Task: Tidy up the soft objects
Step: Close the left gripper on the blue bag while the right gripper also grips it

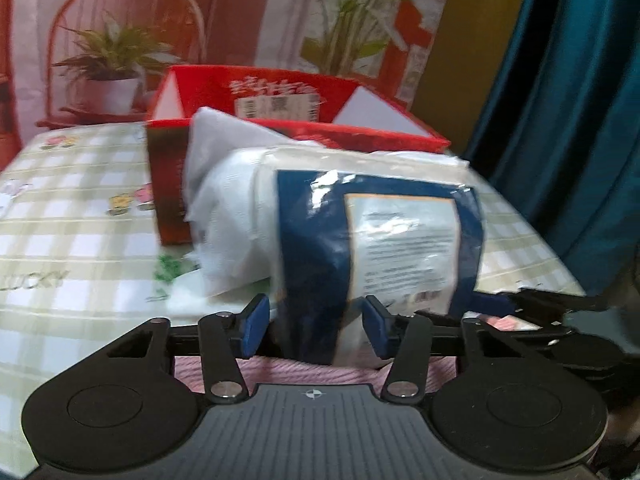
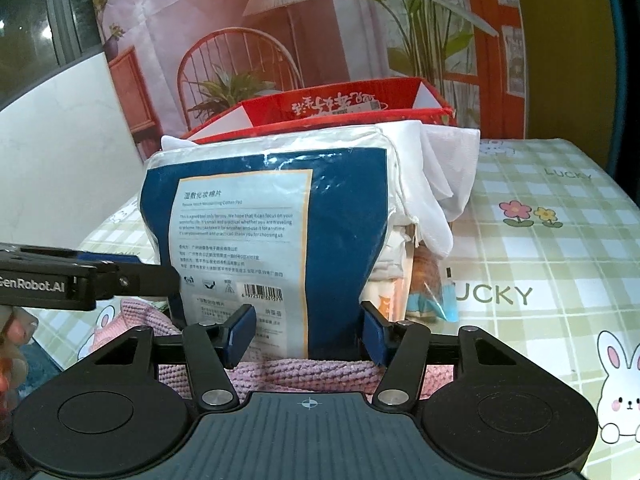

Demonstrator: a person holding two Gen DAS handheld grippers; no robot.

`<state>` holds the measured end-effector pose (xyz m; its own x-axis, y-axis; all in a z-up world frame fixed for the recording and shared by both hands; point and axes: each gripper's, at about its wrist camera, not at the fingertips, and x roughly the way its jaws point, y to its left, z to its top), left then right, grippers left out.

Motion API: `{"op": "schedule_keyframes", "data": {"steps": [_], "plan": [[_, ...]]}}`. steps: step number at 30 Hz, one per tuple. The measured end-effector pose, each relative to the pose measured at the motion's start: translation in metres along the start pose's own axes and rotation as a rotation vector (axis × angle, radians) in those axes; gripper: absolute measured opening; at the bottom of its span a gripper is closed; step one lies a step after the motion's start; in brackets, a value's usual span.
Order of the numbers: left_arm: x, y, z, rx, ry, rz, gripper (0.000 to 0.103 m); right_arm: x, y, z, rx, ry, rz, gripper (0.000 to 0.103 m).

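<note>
A: Far left, the checked tablecloth [image 1: 72, 208] — smooth printed sheet, flowers and lettering. Why does the red box [image 1: 256, 96] stand at the back, flaps up?

B: Judging by the task, it is the bin for the soft things; an open top lets a bulky item drop in. Stiff card, glossy.

A: And in front of it?

B: The cotton-pad pack [image 2: 256, 232] — a pillow-shaped pouch of clear crinkled film with a blue panel and pale label. It stands on end over a pink knitted cloth [image 2: 304, 372], just before the box. A loose white cloth [image 2: 436, 168] is draped behind its top.

A: How is it held?

B: From both sides. The left gripper [image 1: 316, 328] has its blue pads about half closed, one on each side of the pack's lower end; the right-hand pad seems to dent the film, though blur leaves firm contact uncertain. The right gripper [image 2: 310, 334] likewise straddles the lower edge, its pads against the film.

A: Why two?

B: Probably because a slack pouch sags from one pinch — two keep it upright. Right of it, small packets [image 2: 432, 296] lie on the cloth.
</note>
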<state>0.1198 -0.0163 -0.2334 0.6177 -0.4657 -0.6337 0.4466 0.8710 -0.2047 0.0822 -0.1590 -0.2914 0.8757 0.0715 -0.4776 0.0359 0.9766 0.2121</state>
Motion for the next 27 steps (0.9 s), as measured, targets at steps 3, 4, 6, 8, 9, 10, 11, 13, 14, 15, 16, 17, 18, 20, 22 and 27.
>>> {"op": "schedule_keyframes", "data": {"steps": [3,4,6,8,9,10,11,13,14,15,16,17,18,20,22,27], "plan": [[0.011,0.000,-0.001,0.012,0.005,-0.013,0.054,0.002,0.001,-0.001,-0.009,-0.010,0.002,0.053],[0.015,0.002,-0.002,0.003,0.013,-0.019,0.054,0.002,0.001,-0.001,-0.010,-0.013,0.003,0.053],[0.020,0.006,-0.003,-0.026,0.029,-0.039,0.054,0.002,0.001,-0.001,-0.003,-0.014,0.006,0.053],[0.023,0.009,-0.005,-0.049,0.035,-0.050,0.054,0.003,-0.002,-0.002,0.010,-0.014,0.011,0.053],[0.023,0.011,-0.005,-0.057,0.035,-0.056,0.054,0.004,-0.003,-0.001,0.014,-0.013,0.011,0.053],[0.022,0.011,-0.005,-0.063,0.030,-0.059,0.052,0.004,-0.003,-0.002,0.018,-0.012,0.012,0.053],[0.020,0.010,-0.005,-0.067,0.014,-0.064,0.051,0.005,-0.002,-0.001,0.018,-0.013,0.013,0.053],[0.012,0.008,-0.005,-0.060,-0.028,-0.082,0.050,0.003,0.001,0.000,0.000,-0.022,0.015,0.051],[0.008,0.007,-0.004,-0.054,-0.045,-0.079,0.050,0.001,0.002,0.000,-0.007,-0.034,0.021,0.049],[0.007,0.006,-0.004,-0.048,-0.060,-0.075,0.050,-0.002,0.003,0.000,-0.011,-0.047,0.026,0.049],[0.004,0.005,-0.004,-0.048,-0.073,-0.073,0.050,-0.005,0.004,0.002,-0.013,-0.064,0.033,0.048],[0.001,0.005,-0.003,-0.053,-0.083,-0.075,0.050,-0.009,0.004,0.003,-0.015,-0.085,0.040,0.046],[-0.001,0.005,-0.003,-0.058,-0.091,-0.078,0.050,-0.012,0.005,0.005,-0.017,-0.103,0.044,0.046],[-0.006,0.005,-0.002,-0.066,-0.112,-0.082,0.050,-0.017,0.006,0.008,-0.025,-0.134,0.050,0.046],[-0.010,0.004,-0.001,-0.062,-0.133,-0.077,0.050,-0.020,0.008,0.010,-0.036,-0.148,0.056,0.046],[-0.024,-0.001,0.009,-0.051,-0.177,-0.070,0.050,-0.024,0.010,0.018,-0.046,-0.156,0.065,0.044]]}}
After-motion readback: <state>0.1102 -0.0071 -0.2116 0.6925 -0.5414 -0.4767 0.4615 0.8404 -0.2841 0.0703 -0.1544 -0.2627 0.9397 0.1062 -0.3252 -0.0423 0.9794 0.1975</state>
